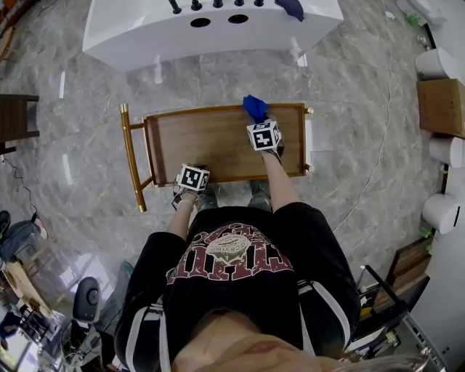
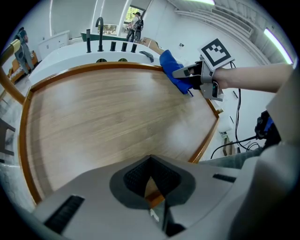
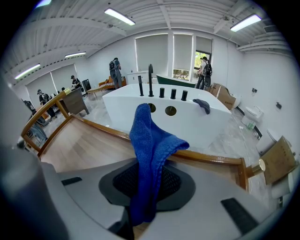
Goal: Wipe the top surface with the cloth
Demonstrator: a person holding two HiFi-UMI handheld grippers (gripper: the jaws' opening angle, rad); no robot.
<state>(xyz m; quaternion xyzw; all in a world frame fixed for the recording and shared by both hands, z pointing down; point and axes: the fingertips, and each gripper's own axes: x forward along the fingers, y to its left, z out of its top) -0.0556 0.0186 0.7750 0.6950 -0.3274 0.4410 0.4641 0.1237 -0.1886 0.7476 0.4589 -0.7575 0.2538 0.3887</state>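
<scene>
The wooden cart top [image 1: 211,142] has a raised rim and a gold frame. My right gripper [image 1: 264,136] is over its far right part, shut on a blue cloth [image 1: 254,107]. In the right gripper view the cloth [image 3: 150,140] sticks up from between the jaws of the right gripper [image 3: 145,187] and droops over the far rim. My left gripper [image 1: 192,176] is at the front edge. In the left gripper view its jaws [image 2: 150,180] are closed on the front rim, facing the bare top [image 2: 103,112], the right gripper [image 2: 194,77] and the cloth [image 2: 172,70].
A white tub [image 1: 145,29] with black taps stands just beyond the cart, a dark cloth [image 1: 290,7] lying on it. The cart's gold handle [image 1: 131,156] is at the left. A cardboard box [image 1: 441,105] and white cylinders line the right wall. A cable [image 1: 378,160] crosses the floor.
</scene>
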